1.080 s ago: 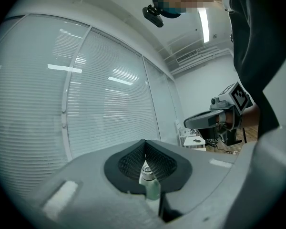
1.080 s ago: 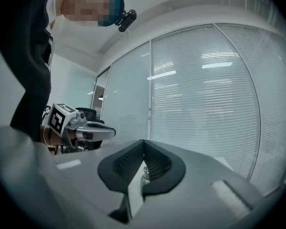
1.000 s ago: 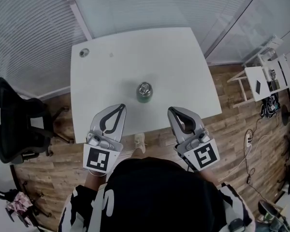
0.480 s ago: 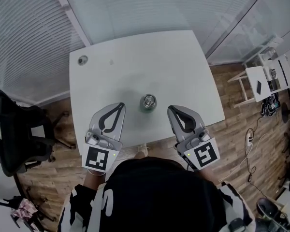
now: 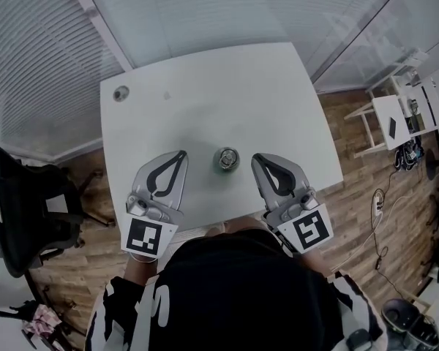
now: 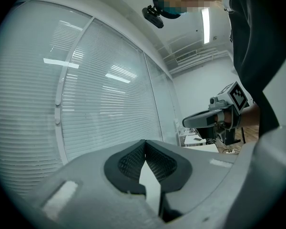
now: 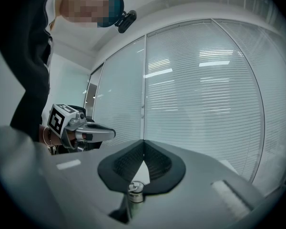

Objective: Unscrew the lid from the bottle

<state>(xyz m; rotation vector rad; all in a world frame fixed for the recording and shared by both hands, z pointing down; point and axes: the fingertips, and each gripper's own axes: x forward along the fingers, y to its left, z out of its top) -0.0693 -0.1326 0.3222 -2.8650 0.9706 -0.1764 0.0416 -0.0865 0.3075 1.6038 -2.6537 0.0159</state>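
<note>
A small green bottle (image 5: 227,159) with a shiny metal lid stands upright on the white table (image 5: 205,86), near its front edge. My left gripper (image 5: 181,154) hovers to the bottle's left, shut and empty. My right gripper (image 5: 256,159) hovers to its right, also shut and empty. Neither touches the bottle. In the right gripper view the bottle (image 7: 135,194) shows low between the closed jaws, with the left gripper (image 7: 111,133) beyond. In the left gripper view the jaws (image 6: 144,143) meet at their tips, and the right gripper (image 6: 186,123) shows at the right.
A round grommet (image 5: 121,93) sits at the table's far left corner. A black office chair (image 5: 22,203) stands on the wooden floor at the left. A small white side table (image 5: 395,119) and cables (image 5: 384,218) are at the right. Blinds line the glass walls behind.
Both grippers have come forward over the table's front edge, so the bottle now stands level with their tips, between them. Both stay shut.
</note>
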